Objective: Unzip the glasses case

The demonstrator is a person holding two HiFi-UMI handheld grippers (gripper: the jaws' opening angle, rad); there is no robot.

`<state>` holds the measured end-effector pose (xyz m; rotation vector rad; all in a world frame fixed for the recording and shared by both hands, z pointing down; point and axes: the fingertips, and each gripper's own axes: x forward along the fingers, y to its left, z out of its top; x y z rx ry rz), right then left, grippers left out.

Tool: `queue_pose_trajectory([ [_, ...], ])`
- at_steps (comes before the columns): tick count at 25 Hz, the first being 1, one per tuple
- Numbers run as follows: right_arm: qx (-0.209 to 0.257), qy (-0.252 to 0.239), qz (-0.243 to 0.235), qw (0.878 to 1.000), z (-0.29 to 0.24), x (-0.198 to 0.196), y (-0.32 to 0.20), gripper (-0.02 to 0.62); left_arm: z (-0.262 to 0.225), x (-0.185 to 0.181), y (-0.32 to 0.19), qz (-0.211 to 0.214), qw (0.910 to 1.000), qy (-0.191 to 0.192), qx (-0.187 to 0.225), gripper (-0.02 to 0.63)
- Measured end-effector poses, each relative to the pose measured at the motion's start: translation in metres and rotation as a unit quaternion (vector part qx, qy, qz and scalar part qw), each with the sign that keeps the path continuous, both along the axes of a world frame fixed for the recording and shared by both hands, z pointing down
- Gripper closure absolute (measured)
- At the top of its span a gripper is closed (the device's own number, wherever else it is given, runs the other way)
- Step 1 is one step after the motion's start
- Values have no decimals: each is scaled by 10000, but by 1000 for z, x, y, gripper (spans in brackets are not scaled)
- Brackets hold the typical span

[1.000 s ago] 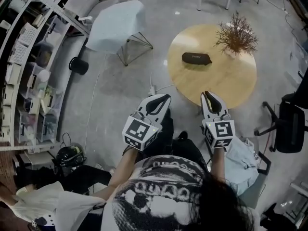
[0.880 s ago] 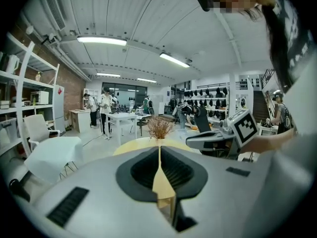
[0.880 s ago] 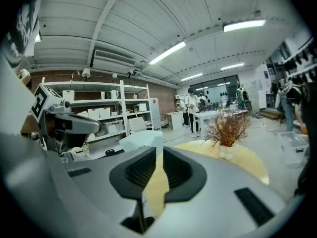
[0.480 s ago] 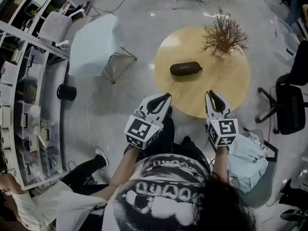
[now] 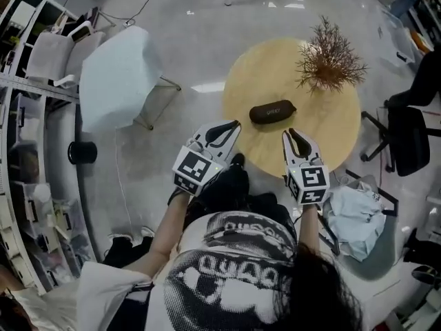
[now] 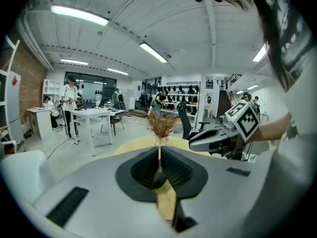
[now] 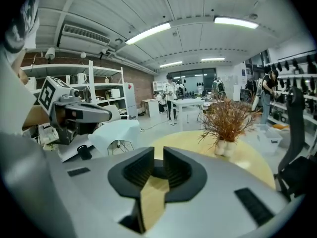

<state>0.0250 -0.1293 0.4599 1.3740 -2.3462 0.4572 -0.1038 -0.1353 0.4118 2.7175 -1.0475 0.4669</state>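
Between the left jaws: nothing; the left gripper (image 6: 159, 155) has its pads pressed flat together and carries no load
Between the right jaws: nothing either; the right gripper (image 7: 158, 157) shows a narrow gap, and its jaws are opening
Just ahead of both tips: the glasses case (image 5: 272, 111), dark and oblong, apparently closed, lying on the round wooden table (image 5: 331, 129); neither gripper touches it; the left tip is near its left end, the right tip near its front right side
Farther out on the table: a dried plant (image 5: 329, 64) in a small vase, well apart from the case
Step in hand: the approach, as I judge it; no hold on the case or its zip pull yet
Next move calls for: one gripper to pin the case body; the other to find the zip pull, too small to make out from these views, pinch it and draw it along the seam; the left jaws would need to part first
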Motion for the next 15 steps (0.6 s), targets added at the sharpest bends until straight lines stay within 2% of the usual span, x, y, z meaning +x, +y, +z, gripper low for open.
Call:
queue_pose_trajectory([
  [7, -398, 147, 192, 9989, 31, -26, -11, 540, 30, -3, -37, 711, 9970, -77, -278, 586],
  [15, -776, 129, 412, 9961, 70, -40, -12, 540, 65, 29, -62, 1902, 9796, -306, -565, 582],
])
